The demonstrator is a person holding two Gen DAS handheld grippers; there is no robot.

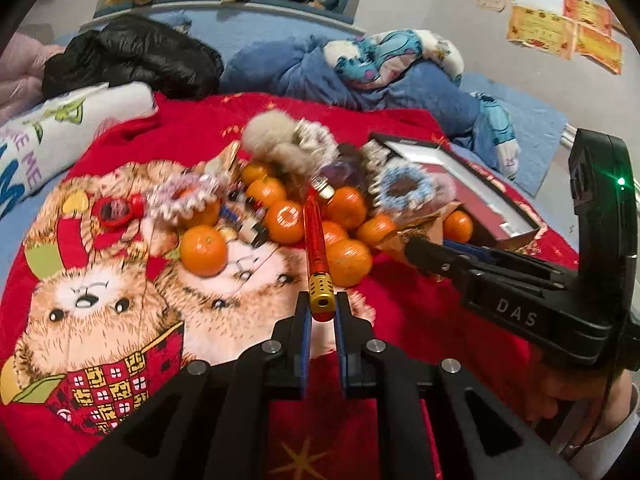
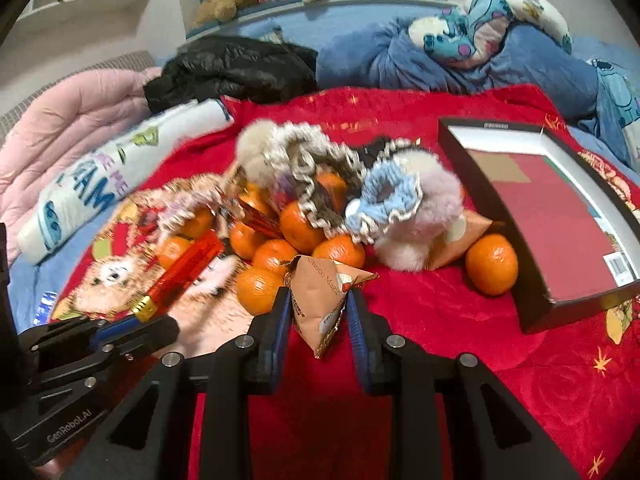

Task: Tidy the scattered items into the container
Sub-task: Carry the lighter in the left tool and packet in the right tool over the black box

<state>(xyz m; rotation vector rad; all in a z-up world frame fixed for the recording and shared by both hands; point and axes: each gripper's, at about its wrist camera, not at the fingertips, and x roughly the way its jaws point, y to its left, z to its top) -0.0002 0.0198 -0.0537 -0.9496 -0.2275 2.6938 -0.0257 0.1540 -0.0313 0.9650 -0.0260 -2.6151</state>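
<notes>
My left gripper [image 1: 322,308] is shut on the gold-tipped end of a red translucent stick [image 1: 314,236], which points out over the pile. My right gripper [image 2: 318,300] is shut on a brown triangular snack packet [image 2: 320,280], with both pads pressing its sides. Behind them several mandarins [image 1: 284,222] lie heaped with frilly scrunchies [image 2: 384,196] and fluffy pompoms [image 2: 260,148]. One mandarin [image 2: 491,268] rests against the open black box [image 2: 576,310], which has a red floor and sits to the right. In the left wrist view the right gripper [image 1: 420,250] reaches in from the right.
Everything lies on a red blanket [image 2: 440,320] with a hedgehog print, spread over a bed. A black jacket [image 2: 240,68], a blue cartoon quilt [image 2: 460,60], a white printed pillow [image 2: 100,188] and a pink quilt [image 2: 60,140] ring the far side. A small red round toy [image 1: 114,212] lies left of the pile.
</notes>
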